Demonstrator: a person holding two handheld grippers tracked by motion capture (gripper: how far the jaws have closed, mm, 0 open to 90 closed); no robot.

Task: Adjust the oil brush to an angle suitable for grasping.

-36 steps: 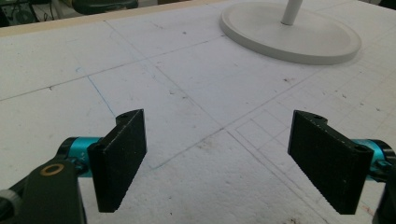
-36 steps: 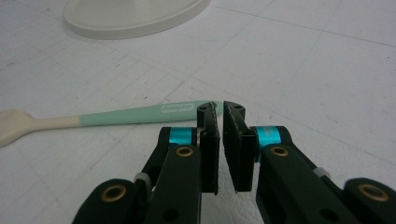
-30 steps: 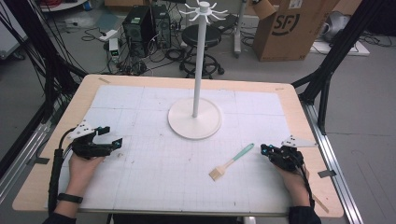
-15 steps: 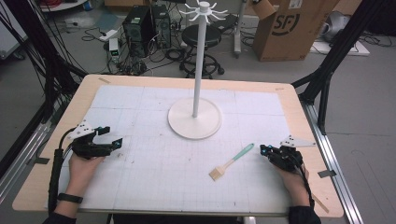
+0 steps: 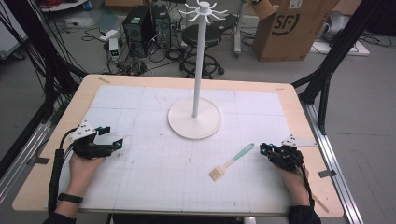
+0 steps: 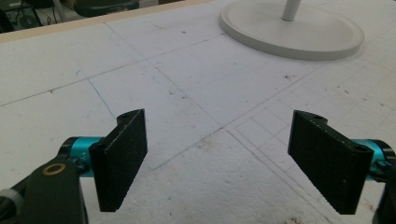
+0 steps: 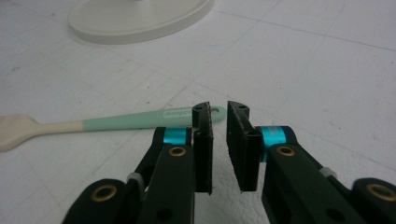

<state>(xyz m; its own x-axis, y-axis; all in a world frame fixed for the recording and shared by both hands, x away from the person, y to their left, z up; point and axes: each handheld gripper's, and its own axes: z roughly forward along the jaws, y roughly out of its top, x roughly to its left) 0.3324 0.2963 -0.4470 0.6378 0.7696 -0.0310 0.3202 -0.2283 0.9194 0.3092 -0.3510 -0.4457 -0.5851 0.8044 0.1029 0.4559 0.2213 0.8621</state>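
Note:
A brush with a mint-green handle and a cream head lies flat on the white mat, right of centre. My right gripper rests on the mat just past the handle's end. Its jaws stand almost together, with nothing between them. In the right gripper view the handle's looped end lies just beyond that gripper's tips. My left gripper rests at the mat's left side. It is open wide over bare mat.
A white stand with a round base and a tall pole topped by hooks rises at the mat's far centre. Its base also appears in the left gripper view and the right gripper view. The wooden table edge frames the mat.

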